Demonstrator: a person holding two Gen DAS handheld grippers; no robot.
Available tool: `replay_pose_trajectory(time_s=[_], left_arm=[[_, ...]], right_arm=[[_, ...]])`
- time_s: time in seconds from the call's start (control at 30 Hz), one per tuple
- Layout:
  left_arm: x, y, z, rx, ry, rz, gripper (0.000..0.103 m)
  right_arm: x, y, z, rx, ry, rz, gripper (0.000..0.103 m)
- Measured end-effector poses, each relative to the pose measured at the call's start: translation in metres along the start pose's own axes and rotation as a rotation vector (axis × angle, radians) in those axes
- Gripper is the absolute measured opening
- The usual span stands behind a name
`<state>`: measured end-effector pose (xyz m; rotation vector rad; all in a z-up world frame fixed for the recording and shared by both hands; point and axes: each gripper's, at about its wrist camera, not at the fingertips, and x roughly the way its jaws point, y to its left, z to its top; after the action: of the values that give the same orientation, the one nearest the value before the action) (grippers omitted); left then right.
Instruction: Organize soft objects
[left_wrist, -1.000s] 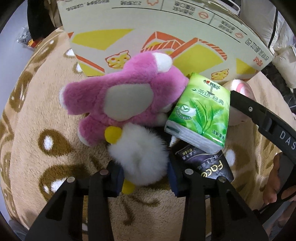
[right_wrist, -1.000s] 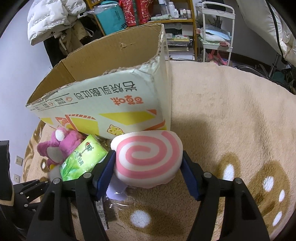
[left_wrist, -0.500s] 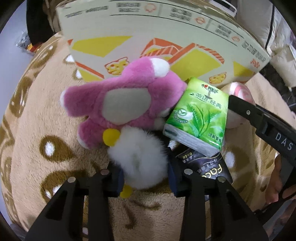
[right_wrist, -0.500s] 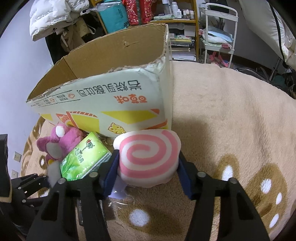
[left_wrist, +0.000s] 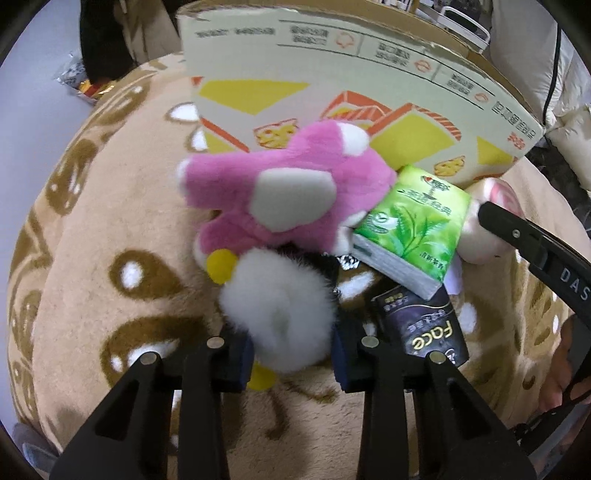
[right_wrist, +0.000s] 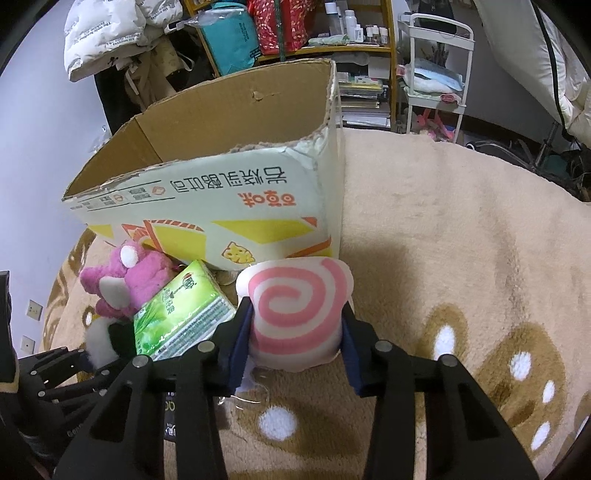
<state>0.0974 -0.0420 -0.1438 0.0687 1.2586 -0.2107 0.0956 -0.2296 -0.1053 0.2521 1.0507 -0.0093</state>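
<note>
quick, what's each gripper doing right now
Left gripper: closed on the white fluffy plush.
Right gripper: closed on the pink swirl cushion.

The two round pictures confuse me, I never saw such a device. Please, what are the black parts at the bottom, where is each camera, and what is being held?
The black parts are two hand-held claws; a person holds one in each hand. A wide-angle camera sits on each and looks forward along its two fingers, hence the round pictures.

In the left camera's picture, the left claw is closed on a white fluffy toy. In the right camera's picture, the right claw squeezes a pink spiral cushion.

On the beige blanket lie a pink plush toy, a green tissue pack and a black packet. Behind them stands an open cardboard box.
</note>
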Motion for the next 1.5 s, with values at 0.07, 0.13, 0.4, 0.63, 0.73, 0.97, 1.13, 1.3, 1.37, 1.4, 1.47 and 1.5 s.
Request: replay_pose_trajectory(time_s=[0.07,0.13,0.4,0.63,0.73,0.97,1.13,1.3,1.37,1.4,1.47,1.5], left_arm=[[-0.007,0.0,0.003,-0.001,-0.013,0.014,0.032],[-0.012,-0.001,0.002,0.007,-0.035,0.037,0.032],[-0.045,-0.002,-0.005,0.028,-0.165,0.116,0.032],[-0.082,-0.012,-0.007,0.036,-0.325,0.167,0.032],[-0.098,-0.014,-0.008,0.05,-0.412,0.192,0.032],[-0.133,-0.017,-0.009,0.075,-0.595,0.207,0.032],[-0.152,-0.026,-0.009,0.105,-0.68,0.196,0.032],[-0.164,-0.032,0.004,0.145,-0.742,0.197,0.032],[-0.166,-0.032,0.011,0.15,-0.754,0.189,0.032],[-0.167,-0.033,0.016,0.152,-0.76,0.187,0.032],[-0.166,-0.031,0.022,0.155,-0.769,0.184,0.032],[-0.167,-0.031,0.026,0.155,-0.774,0.182,0.032]], right_arm=[[-0.003,0.001,-0.001,0.0,-0.005,-0.002,0.045],[-0.008,0.002,-0.002,0.0,-0.023,-0.003,0.045],[-0.042,0.005,-0.002,-0.005,-0.124,-0.014,0.045],[-0.084,0.011,-0.001,-0.028,-0.267,-0.03,0.045],[-0.098,0.014,0.001,-0.04,-0.326,-0.026,0.045],[-0.125,0.021,0.01,-0.073,-0.447,-0.028,0.045],[-0.127,0.025,0.018,-0.091,-0.48,-0.023,0.045],[-0.124,0.028,0.027,-0.105,-0.495,-0.025,0.045],[-0.122,0.028,0.032,-0.108,-0.501,-0.025,0.045],[-0.12,0.028,0.033,-0.109,-0.502,-0.023,0.045],[-0.117,0.029,0.038,-0.115,-0.505,-0.024,0.045],[-0.116,0.03,0.041,-0.119,-0.508,-0.025,0.045]])
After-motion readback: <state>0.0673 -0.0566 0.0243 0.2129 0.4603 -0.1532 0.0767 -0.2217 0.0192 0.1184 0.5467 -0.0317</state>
